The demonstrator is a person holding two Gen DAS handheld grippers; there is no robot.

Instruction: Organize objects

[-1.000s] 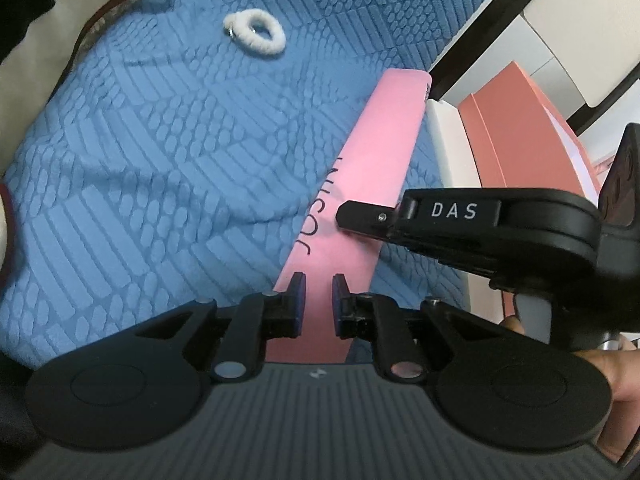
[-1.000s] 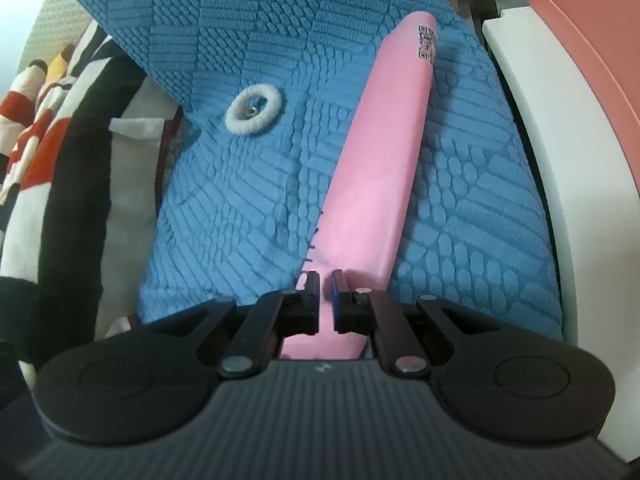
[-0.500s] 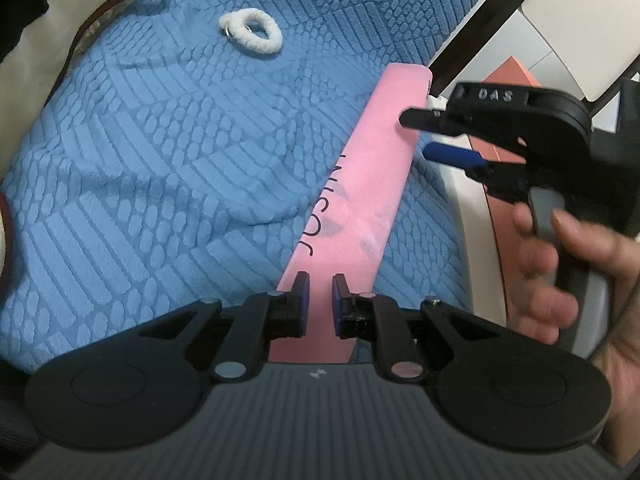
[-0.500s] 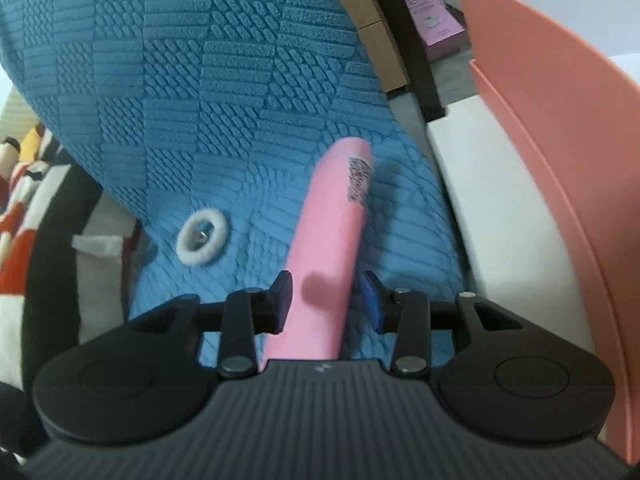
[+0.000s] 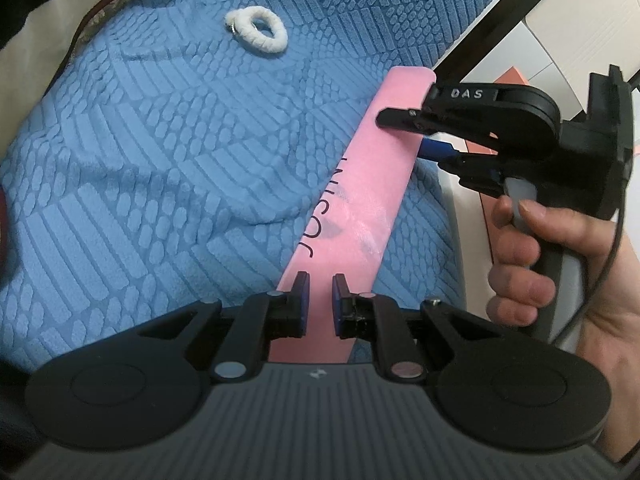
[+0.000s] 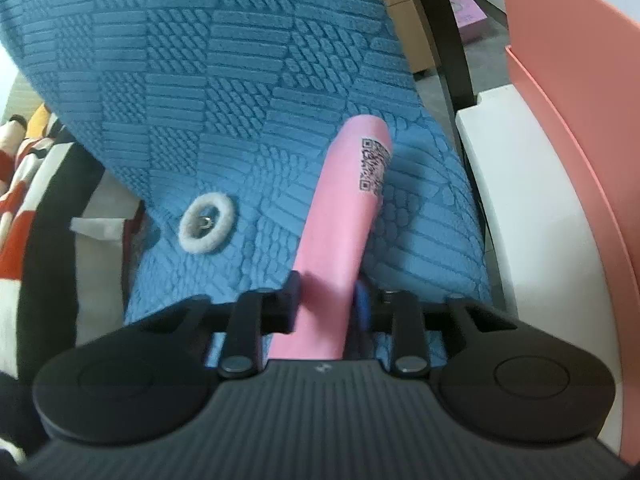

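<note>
A long pink box [image 5: 360, 200] lies on the blue textured bedspread [image 5: 160, 160], running away from me along its right edge. My left gripper [image 5: 320, 300] hovers over the box's near end, jaws a narrow gap apart, the box wider than that gap. My right gripper [image 5: 400, 132], held by a hand [image 5: 528, 272], reaches in from the right at the box's far end. In the right wrist view the pink box [image 6: 340, 220] runs between that gripper's [image 6: 328, 300] closing jaws, with the pads at its sides. A white fluffy hair tie [image 5: 258, 34] lies farther back on the left.
A white ledge [image 6: 520, 220] and a salmon-coloured box [image 6: 580, 100] border the bedspread on the right. Striped black, white and red cloth [image 6: 24, 200] lies at the left, cream cloth [image 5: 40, 40] at the far left. A dark frame post [image 6: 452, 40] stands behind.
The right gripper opened, moved along the pink box toward its far end and now closes around it. The left gripper, the box and the hair tie have not moved.
</note>
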